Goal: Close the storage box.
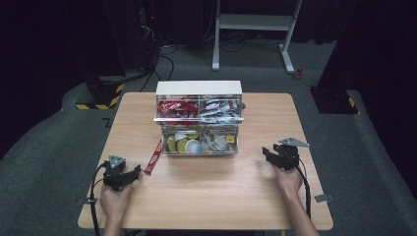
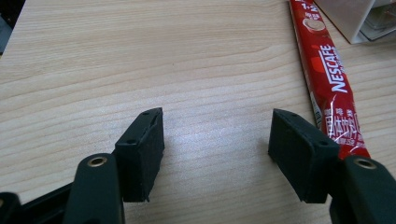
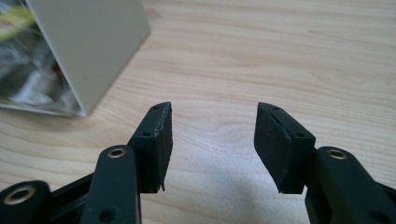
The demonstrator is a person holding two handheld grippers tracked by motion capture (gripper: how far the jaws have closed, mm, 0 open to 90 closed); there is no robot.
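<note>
Partly cut off beside the left gripper (image 2: 215, 154), the red sachet (image 2: 327, 74) lies ungripped; both the left and the right gripper (image 3: 212, 144) gape empty.

Overhead forward-down view; two close table-level (image 1: 206, 191) views

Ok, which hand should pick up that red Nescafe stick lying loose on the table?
Left, probably. The left gripper sits open right beside the red Nescafe stick, whose near end lies by its jaw. The right gripper, also open and empty, is across the table beyond the organizer box.
</note>
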